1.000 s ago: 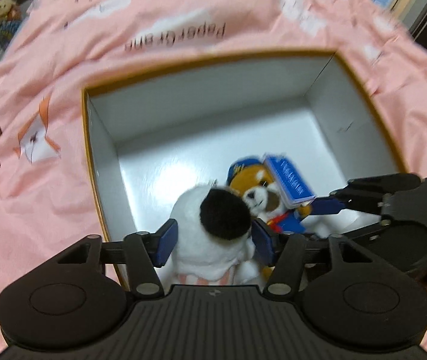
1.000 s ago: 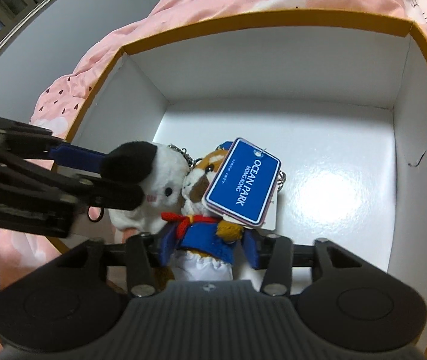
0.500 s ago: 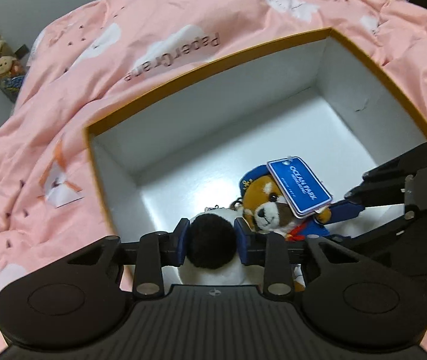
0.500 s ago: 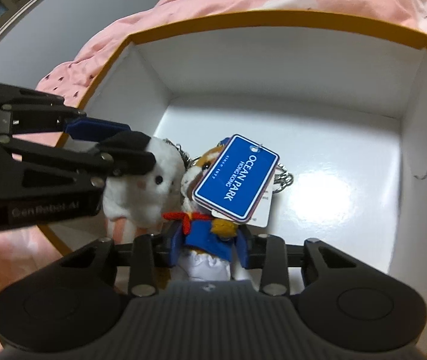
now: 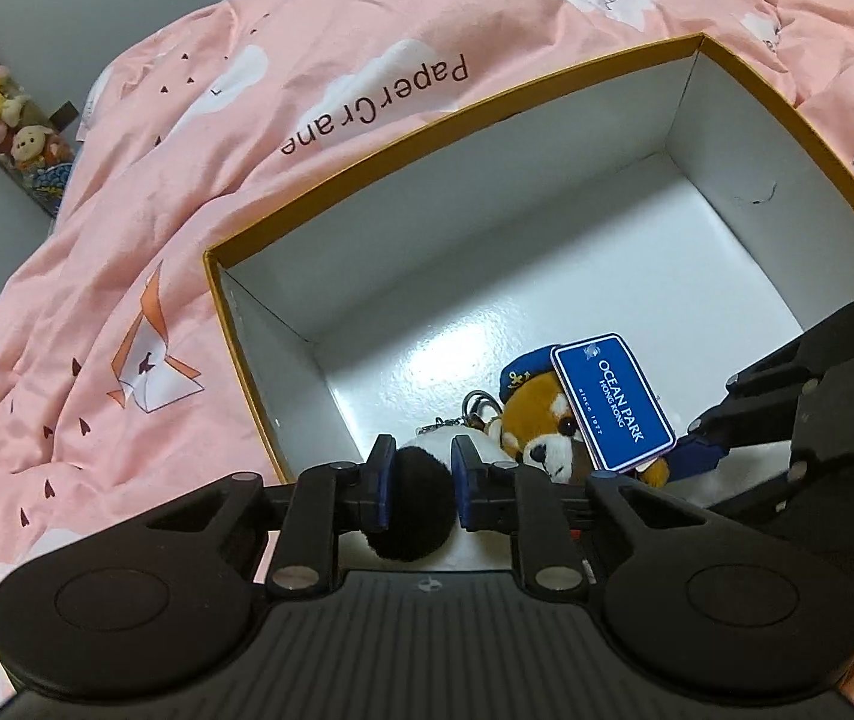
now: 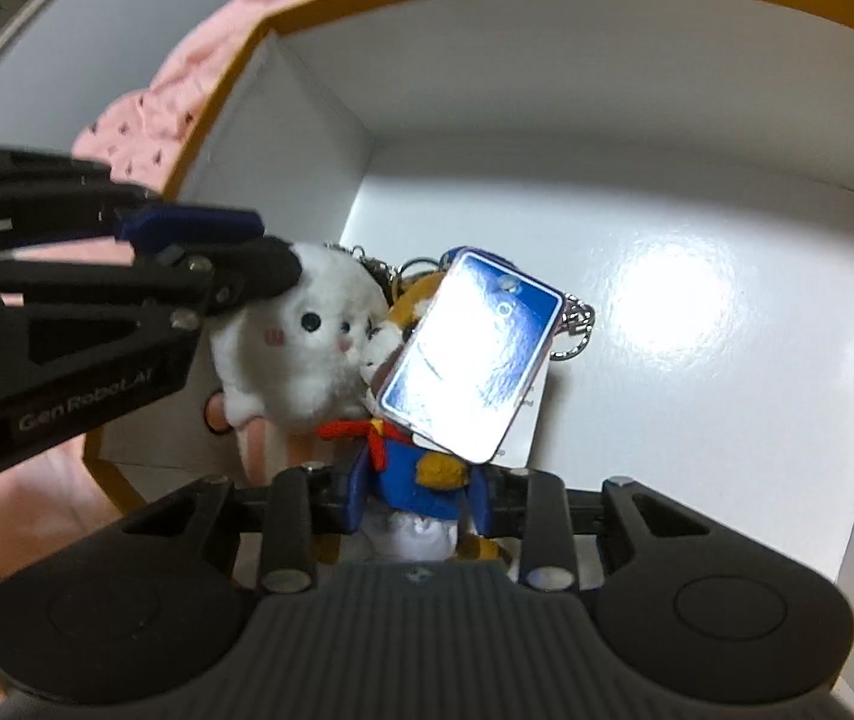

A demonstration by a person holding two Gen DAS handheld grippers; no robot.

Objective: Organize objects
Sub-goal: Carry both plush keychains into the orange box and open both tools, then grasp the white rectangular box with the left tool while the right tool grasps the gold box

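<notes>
My left gripper (image 5: 421,483) has just closed, its fingers pinching the black ear of the white plush keychain toy (image 6: 301,336). My right gripper (image 6: 418,504) is clamped on the blue jacket of the brown plush sailor dog (image 5: 547,426). Both toys sit side by side, touching, inside the white, orange-rimmed cardboard box (image 5: 487,228) on the pink bed quilt (image 5: 187,192).

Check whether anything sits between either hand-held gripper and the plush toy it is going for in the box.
Nothing visible does. The left hand-held gripper is clamped on the white plush's black ear, the right hand-held gripper on the red panda plush's blue jacket, inside the white box.
</notes>
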